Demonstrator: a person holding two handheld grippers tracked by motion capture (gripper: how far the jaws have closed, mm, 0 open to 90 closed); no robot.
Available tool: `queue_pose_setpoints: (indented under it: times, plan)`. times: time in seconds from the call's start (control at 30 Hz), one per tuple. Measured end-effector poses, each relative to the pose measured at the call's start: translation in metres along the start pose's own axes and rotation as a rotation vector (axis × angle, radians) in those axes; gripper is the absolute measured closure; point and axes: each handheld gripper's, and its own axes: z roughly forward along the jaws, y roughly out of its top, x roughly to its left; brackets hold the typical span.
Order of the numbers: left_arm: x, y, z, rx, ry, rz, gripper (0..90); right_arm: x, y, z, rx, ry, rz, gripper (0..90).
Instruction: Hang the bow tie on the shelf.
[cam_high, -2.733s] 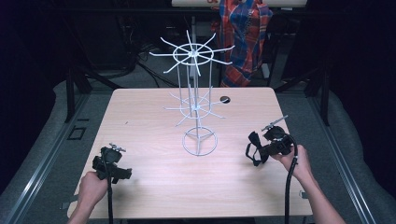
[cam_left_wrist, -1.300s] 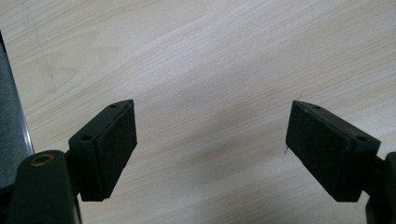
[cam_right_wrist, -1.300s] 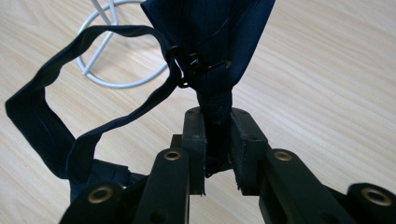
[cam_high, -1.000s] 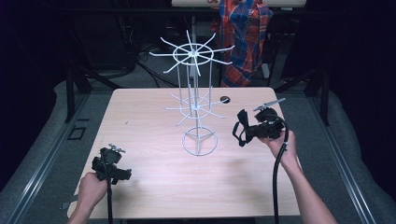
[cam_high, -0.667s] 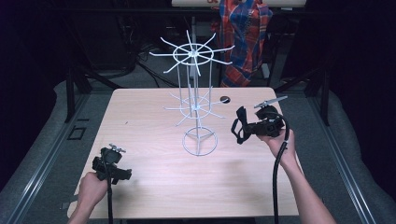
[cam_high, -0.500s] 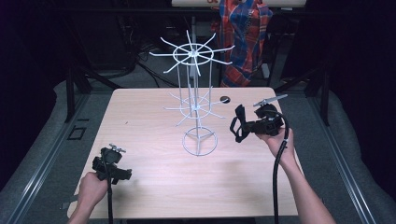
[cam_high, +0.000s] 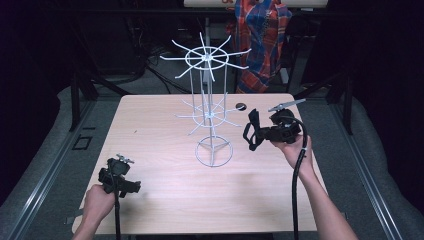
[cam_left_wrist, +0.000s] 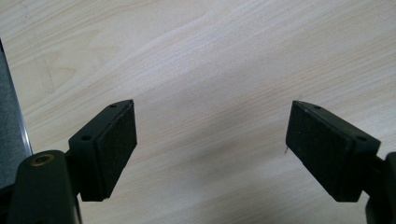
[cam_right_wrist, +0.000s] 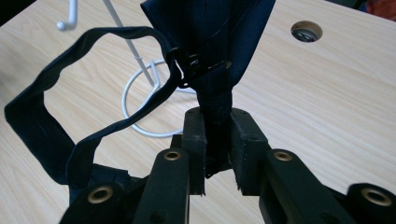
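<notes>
Here the right gripper (cam_right_wrist: 217, 154) has its two black jaws pinched tight on a dark navy fabric strap (cam_right_wrist: 210, 70), which rises from between the pads and carries a small black plastic buckle (cam_right_wrist: 194, 65), with a long loop of the same strap hanging off to one side. In the high view that right gripper (cam_high: 257, 132) is held above the table just to the right of the white wire display stand with radiating hooks (cam_high: 210, 110), the strap (cam_high: 251, 131) dangling from its front near the stand's round wire base. The person's right hand (cam_high: 295, 147) grips it from behind. A round cable hole (cam_high: 241, 106) sits in the light wooden table (cam_high: 160, 200) just behind and right of the stand. The left gripper (cam_left_wrist: 210, 149) has its jaws spread wide with nothing between them, bare wood beneath; in the high view it (cam_high: 120, 177) sits well in front and left of the stand, near the table's front edge, held by the left hand (cam_high: 97, 202)
</notes>
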Motion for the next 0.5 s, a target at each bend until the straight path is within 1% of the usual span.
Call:
queue_pose_setpoints:
  times: [0.5]
  plan:
    - [-0.0001, 0.0002, 0.0006, 0.001, 0.002, -0.001, 16.8, 0.0050, 0.0072, -0.0002, -0.019, 0.004, -0.006, 77.4]
